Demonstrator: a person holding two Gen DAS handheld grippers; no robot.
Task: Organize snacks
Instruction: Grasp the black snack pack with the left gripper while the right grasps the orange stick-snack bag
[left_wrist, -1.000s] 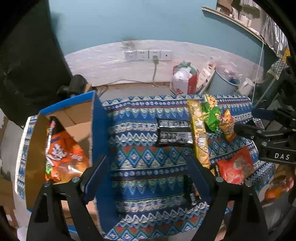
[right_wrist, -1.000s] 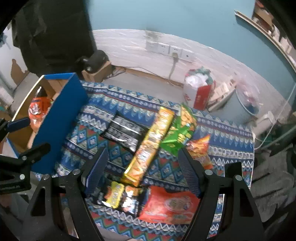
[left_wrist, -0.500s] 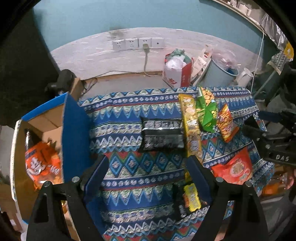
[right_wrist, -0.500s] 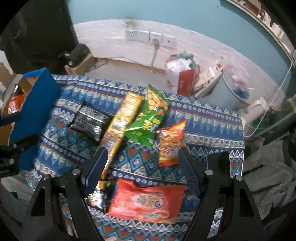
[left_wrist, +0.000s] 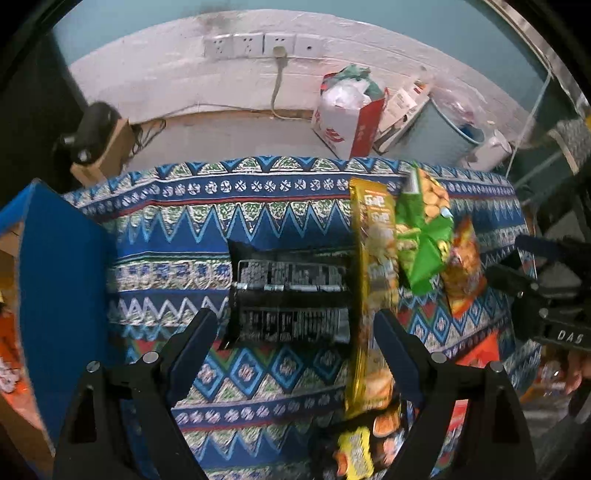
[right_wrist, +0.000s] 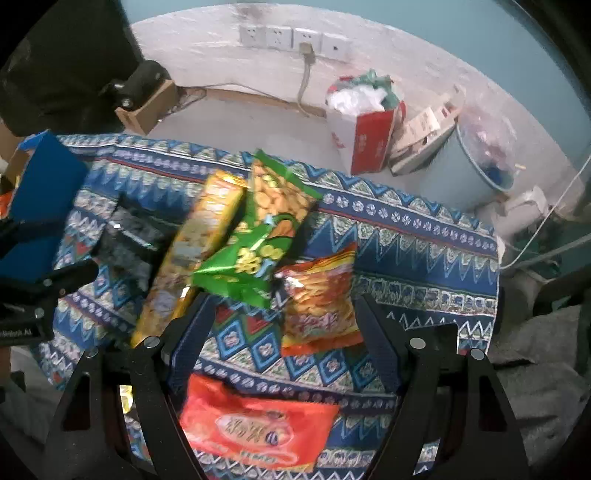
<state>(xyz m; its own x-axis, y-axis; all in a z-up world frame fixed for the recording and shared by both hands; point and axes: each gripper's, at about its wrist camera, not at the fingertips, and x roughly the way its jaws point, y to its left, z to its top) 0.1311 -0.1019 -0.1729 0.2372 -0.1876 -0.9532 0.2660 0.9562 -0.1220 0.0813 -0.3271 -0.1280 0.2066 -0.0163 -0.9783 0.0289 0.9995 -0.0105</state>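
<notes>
Snack packets lie on a patterned blue cloth (left_wrist: 258, 192). My left gripper (left_wrist: 293, 328) is open and empty, just above a black packet (left_wrist: 288, 291). A long yellow packet (left_wrist: 373, 273), a green packet (left_wrist: 421, 236) and a small orange packet (left_wrist: 461, 266) lie to its right. My right gripper (right_wrist: 282, 314) is open and empty over the small orange packet (right_wrist: 319, 295), with the green packet (right_wrist: 258, 236) and the long yellow packet (right_wrist: 195, 251) to its left. A red packet (right_wrist: 255, 424) lies near the front edge. A blue cardboard box (left_wrist: 59, 280) stands at the left.
On the floor beyond the cloth stand a red-and-white bag (left_wrist: 351, 114), a light blue bin (right_wrist: 469, 166) and a small cardboard box (right_wrist: 147, 107). Wall sockets (left_wrist: 258, 44) with a plugged cable are at the back. A dark-and-yellow packet (left_wrist: 354, 454) lies at the front edge.
Both grippers have moved right and forward over the cloth. The box has slid to the left edge of both views. The left now hangs over the black packet, the right over the small orange one.
</notes>
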